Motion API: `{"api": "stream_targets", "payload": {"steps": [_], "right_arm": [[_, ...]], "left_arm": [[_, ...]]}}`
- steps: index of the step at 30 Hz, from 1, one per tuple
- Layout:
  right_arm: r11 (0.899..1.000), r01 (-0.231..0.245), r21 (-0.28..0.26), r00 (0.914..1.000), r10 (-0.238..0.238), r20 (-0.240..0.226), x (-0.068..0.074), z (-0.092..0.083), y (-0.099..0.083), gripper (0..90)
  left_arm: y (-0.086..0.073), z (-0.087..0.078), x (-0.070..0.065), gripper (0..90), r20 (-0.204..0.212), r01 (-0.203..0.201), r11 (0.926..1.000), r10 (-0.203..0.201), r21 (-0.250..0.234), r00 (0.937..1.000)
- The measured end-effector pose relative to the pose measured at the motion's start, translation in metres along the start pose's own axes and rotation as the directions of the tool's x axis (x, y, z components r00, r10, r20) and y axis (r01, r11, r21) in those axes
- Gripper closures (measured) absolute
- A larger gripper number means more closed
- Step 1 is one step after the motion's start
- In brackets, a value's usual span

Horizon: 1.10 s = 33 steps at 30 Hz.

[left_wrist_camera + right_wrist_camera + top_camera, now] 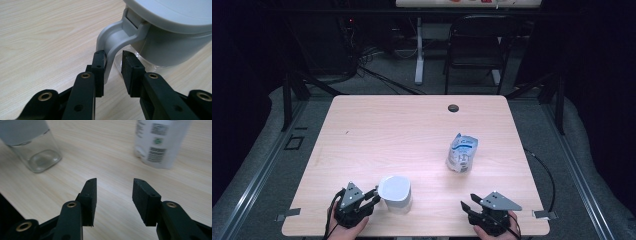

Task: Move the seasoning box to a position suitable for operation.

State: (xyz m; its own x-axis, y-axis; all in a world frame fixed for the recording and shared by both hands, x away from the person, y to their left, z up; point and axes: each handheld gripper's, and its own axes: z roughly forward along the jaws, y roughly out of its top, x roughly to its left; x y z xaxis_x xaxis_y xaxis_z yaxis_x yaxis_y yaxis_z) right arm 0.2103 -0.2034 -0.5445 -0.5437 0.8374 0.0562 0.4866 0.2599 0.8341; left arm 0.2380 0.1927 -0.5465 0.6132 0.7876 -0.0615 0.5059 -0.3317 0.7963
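A clear jug (395,192) with a grey lid (175,15) stands near the table's front edge, left of centre. Its grey handle (112,42) points toward my left gripper (374,196). The jaws of the left gripper (113,56) stand on either side of the handle's lower end; the left pad (98,62) lies against it and a gap shows on the other side. A white and blue pouch (461,153) stands upright right of centre. My right gripper (468,201) is at the front right, open with nothing between its jaws (114,183), facing the pouch (160,142) and the jug's glass base (32,145).
The light wooden table (387,130) has a dark cable hole (453,108) near its far edge. A black chair (474,45) and a desk leg stand beyond the table. Dark rails run along both sides on the floor.
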Motion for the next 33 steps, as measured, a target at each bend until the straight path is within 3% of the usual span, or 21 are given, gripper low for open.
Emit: {"api": "stream_targets", "payload": {"steps": [9, 18, 26, 33], "right_arm": [[0.995, 0.087, 0.053, 0.9933, -0.082, -0.082, 0.035, 0.027, 0.005, 53.4], [0.991, 0.126, 0.033, 0.9815, -0.119, -0.149, 0.061, 0.049, 0.014, 52.7], [0.988, 0.152, 0.008, 0.9753, -0.149, -0.163, 0.068, 0.059, 0.022, 53.3], [0.988, 0.151, -0.012, 0.9781, -0.151, -0.143, 0.059, 0.05, 0.015, 54.8]], "left_arm": [[-0.002, -0.003, -0.004, 73.0, 0.015, -0.017, 0.9999, 0.017, 0.003, 0.9998], [-0.003, -0.009, -0.008, 72.6, 0.035, -0.012, 0.9999, 0.012, 0.011, 0.9993], [-0.006, -0.011, -0.013, 68.9, 0.044, -0.029, 0.9995, 0.028, 0.01, 0.9986], [-0.009, -0.013, -0.013, 62.5, 0.062, -0.034, 0.9993, 0.035, -0.016, 0.9975]]}}
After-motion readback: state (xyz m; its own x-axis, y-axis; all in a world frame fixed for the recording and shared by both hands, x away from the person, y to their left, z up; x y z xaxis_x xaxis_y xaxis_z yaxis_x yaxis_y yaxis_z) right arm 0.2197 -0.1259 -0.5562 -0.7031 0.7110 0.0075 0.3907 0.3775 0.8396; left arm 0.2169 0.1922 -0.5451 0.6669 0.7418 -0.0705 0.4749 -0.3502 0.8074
